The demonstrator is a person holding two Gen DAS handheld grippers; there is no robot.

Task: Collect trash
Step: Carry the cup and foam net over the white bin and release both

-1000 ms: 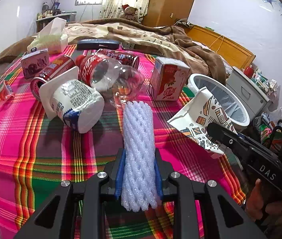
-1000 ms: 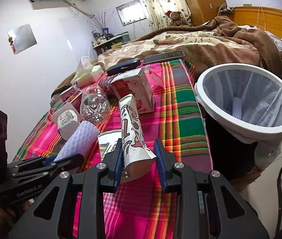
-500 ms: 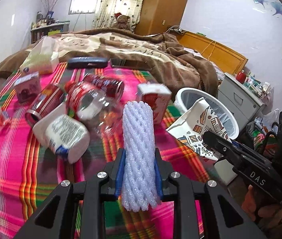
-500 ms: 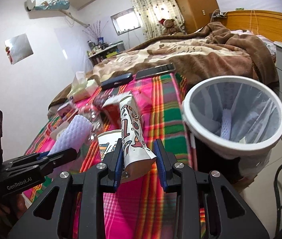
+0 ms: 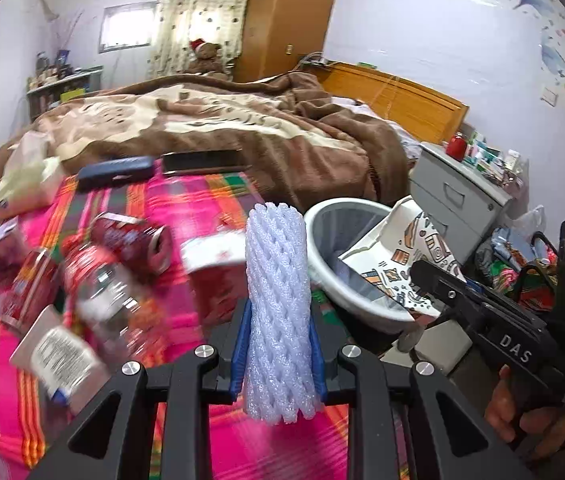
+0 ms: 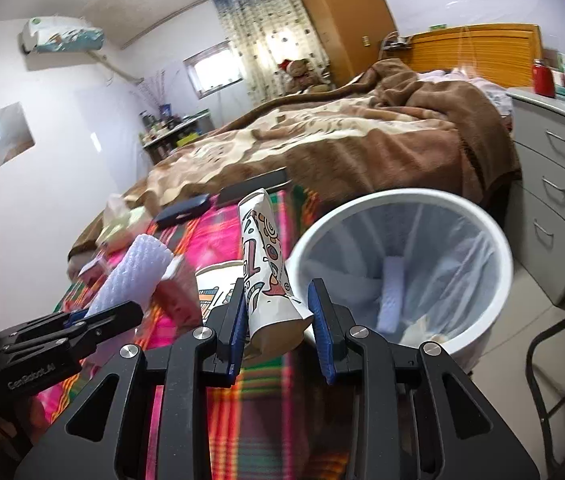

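Trash items are held in both grippers, and more are scattered on the plaid blanket [image 5: 210, 216]. The left gripper [image 5: 278, 356] is pressed together on a white foam net sleeve [image 5: 276, 304], which stands upright between the blue pads and rises above the fingertips. The right gripper [image 6: 278, 320] is pinching a crushed patterned paper cup [image 6: 266, 272], which is squeezed flat between its pads and projects upward and forward.

In the left wrist view, the right gripper [image 5: 434, 280] is seen at the right with the paper cup [image 5: 398, 256] carried in front of the rim of the white trash bin [image 5: 322, 264]. In the right wrist view, the left gripper [image 6: 122, 312] is seen at the lower left with the foam sleeve [image 6: 134, 276] angled upward.

The trash bin [image 6: 494, 240] stands on the floor just beside the bed edge, is lined with a clear bag, and contains a white foam piece [image 6: 392, 292]. It lies just right of the paper cup in the right wrist view.

On the blanket, blurred red cans [image 5: 130, 240], a clear plastic bottle [image 5: 106, 292], a red-and-white carton [image 5: 214, 256] and a white container with a printed label [image 5: 58, 356] are visible. A dark case [image 5: 114, 168] and a phone [image 5: 202, 160] lie farther back, near the brown bedcover [image 5: 242, 128].

A grey drawer cabinet [image 6: 554, 184] stands behind the bin.
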